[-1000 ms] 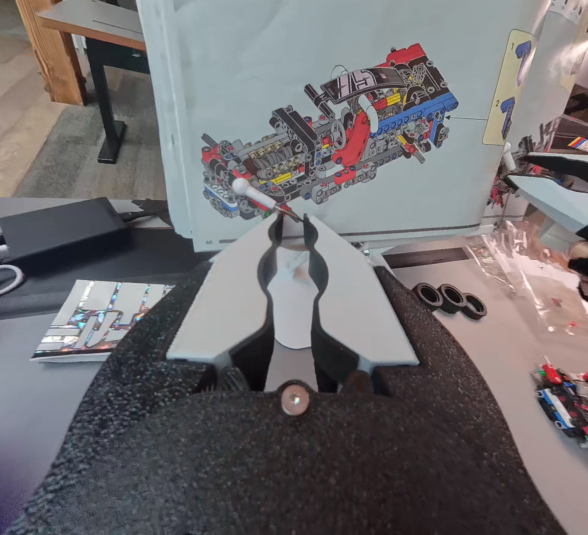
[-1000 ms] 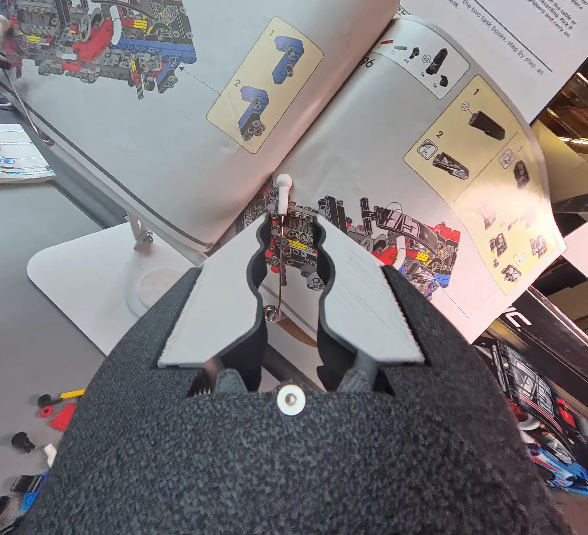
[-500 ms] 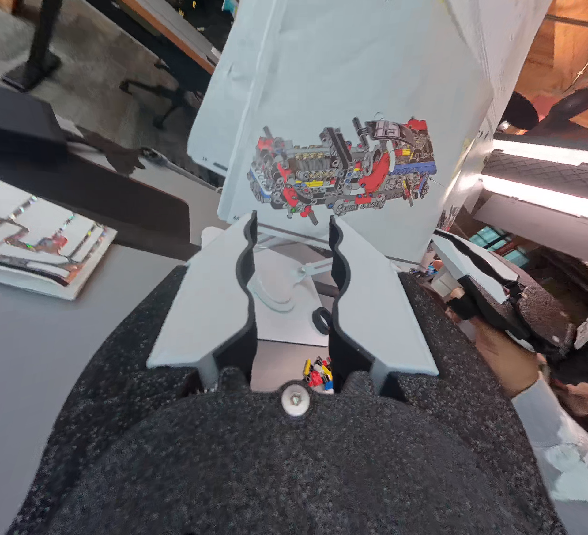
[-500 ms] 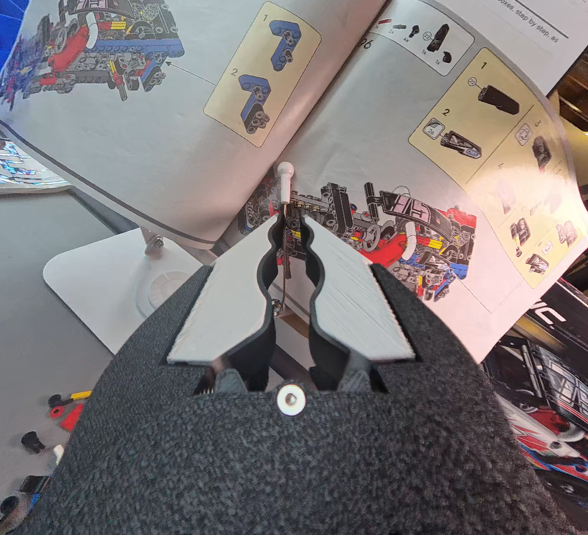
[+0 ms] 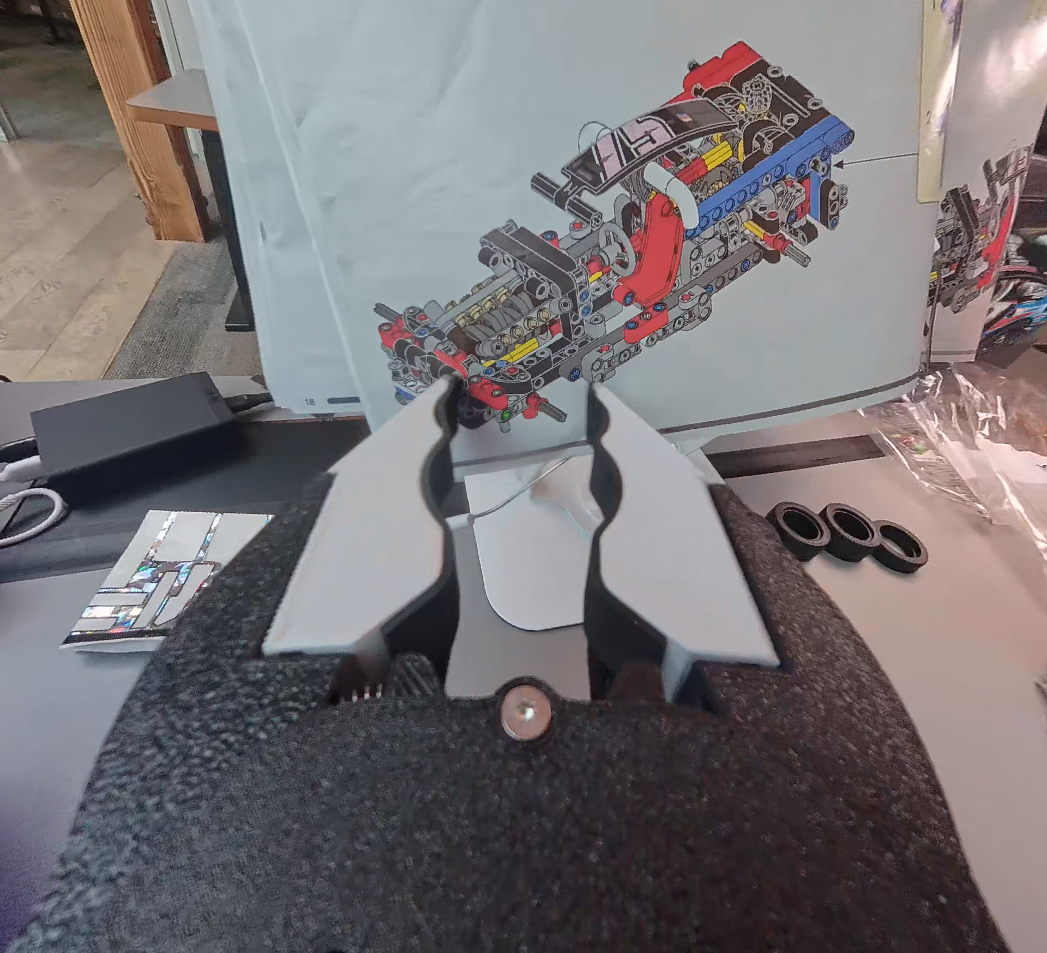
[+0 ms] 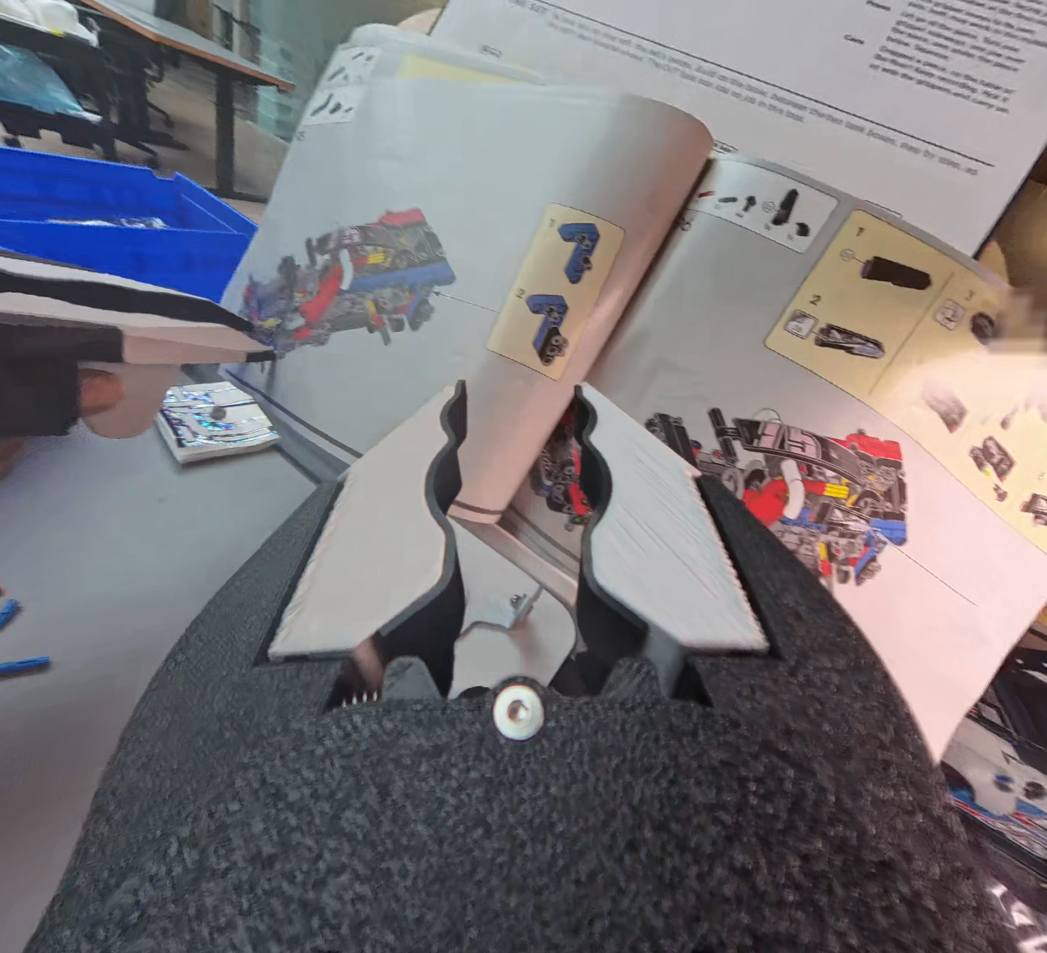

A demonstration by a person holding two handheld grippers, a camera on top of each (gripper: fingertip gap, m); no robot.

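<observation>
An open building-instruction booklet (image 5: 510,132) stands on a white stand (image 5: 527,574) on the grey table. My left gripper (image 5: 518,392) is open and empty, its tips just in front of the left page's lower edge. A thin wire page holder (image 5: 510,495) lies folded down below that page. My right gripper (image 6: 520,392) is open and empty. The curled inner edge of the left page (image 6: 481,472) bulges forward between its fingers, in front of the right page (image 6: 793,444). The left gripper also shows in the right wrist view (image 6: 170,336), by the left page.
Three black tyres (image 5: 850,535) and clear plastic bags (image 5: 974,450) lie to the right of the stand. A shiny sticker sheet (image 5: 164,580) and a black box (image 5: 130,427) lie to the left. A blue bin (image 6: 113,228) and a printed sheet (image 6: 793,19) stand behind.
The left gripper let go of the white-tipped wire holder, which now lies down. The right gripper shut on the right holder, then opened. The left page has curled forward.
</observation>
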